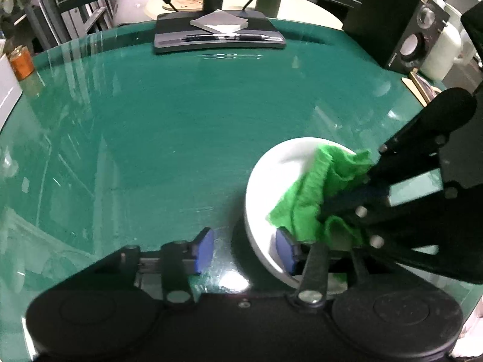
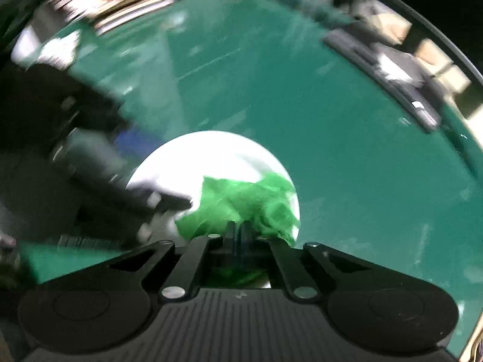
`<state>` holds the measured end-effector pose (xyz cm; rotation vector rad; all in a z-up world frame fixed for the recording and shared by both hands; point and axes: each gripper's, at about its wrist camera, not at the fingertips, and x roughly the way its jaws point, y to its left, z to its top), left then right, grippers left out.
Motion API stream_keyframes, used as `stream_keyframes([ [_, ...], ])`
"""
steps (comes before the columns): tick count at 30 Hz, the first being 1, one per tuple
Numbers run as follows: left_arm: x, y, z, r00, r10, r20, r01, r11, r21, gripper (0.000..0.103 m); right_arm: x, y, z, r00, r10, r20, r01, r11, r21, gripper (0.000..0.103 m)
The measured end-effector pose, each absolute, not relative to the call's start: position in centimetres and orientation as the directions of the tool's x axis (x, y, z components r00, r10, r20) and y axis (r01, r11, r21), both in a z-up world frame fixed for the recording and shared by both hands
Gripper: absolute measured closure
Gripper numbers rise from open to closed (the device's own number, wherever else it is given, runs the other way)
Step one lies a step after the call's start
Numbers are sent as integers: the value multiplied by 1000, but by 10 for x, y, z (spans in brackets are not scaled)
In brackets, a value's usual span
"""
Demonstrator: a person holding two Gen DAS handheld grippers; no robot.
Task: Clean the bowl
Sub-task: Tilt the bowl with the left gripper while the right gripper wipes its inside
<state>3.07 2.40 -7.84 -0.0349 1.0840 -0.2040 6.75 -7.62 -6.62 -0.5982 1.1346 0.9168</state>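
- A shallow white round bowl (image 1: 271, 178) sits on the glossy dark-green tabletop (image 1: 169, 126), toward the near right part of the left wrist view and in the middle of the right wrist view.
- A crumpled bright-green cloth (image 1: 320, 193) lies inside the bowl, bunched against its right side and spilling over the rim there.
- The right gripper (image 2: 238, 229), black with narrow fingers, has its jaws pressed together on the green cloth; in the left wrist view it reaches in from the right and its fingers end in the folds of the cloth.
- The right wrist view is smeared, so finer detail of the cloth and the bowl's inside cannot be made out.
- The left gripper (image 1: 246, 249), black with blue pads (image 1: 205, 249), straddles the near rim of the bowl: one pad stands outside over the tabletop, the other inside the bowl just beside the cloth.
- Its jaws stand apart, with a clear gap between the outer pad and the bowl wall; neither pad presses on the rim.
- At the far edge of the tabletop stands a dark monitor base (image 1: 219, 34) with pens and a grey pad on it; a black speaker (image 1: 404, 27) stands at the far right.
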Motion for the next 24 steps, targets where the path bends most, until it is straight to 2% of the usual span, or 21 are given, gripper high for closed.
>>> stream_keyframes([
  [4,32,27,-78,452,-195,-870,158,978,-137,56,66,-78,-49,137,344,-929,-905,425,24,93],
  [6,33,28,-78,455,-196,-869,155,978,-140,56,62,-76,-41,127,365,-922,-931,365,17,85],
  [11,35,32,-78,454,-209,-866,157,976,-153,56,61,-63,-55,104,303,-947,-960,281,-15,74],
  [14,35,35,-78,459,-214,-862,153,975,-160,56,58,-60,-62,97,289,-953,-965,262,-19,76],
  [15,35,35,-79,460,-213,-862,152,975,-160,56,61,-59,-62,81,287,-955,-961,275,1,86],
  [18,38,36,-79,465,-214,-859,144,976,-165,56,60,-61,-62,29,281,-959,-963,264,48,94],
  [24,45,38,-79,462,-215,-860,148,975,-165,60,50,-51,-60,-20,320,-947,-975,202,89,96],
])
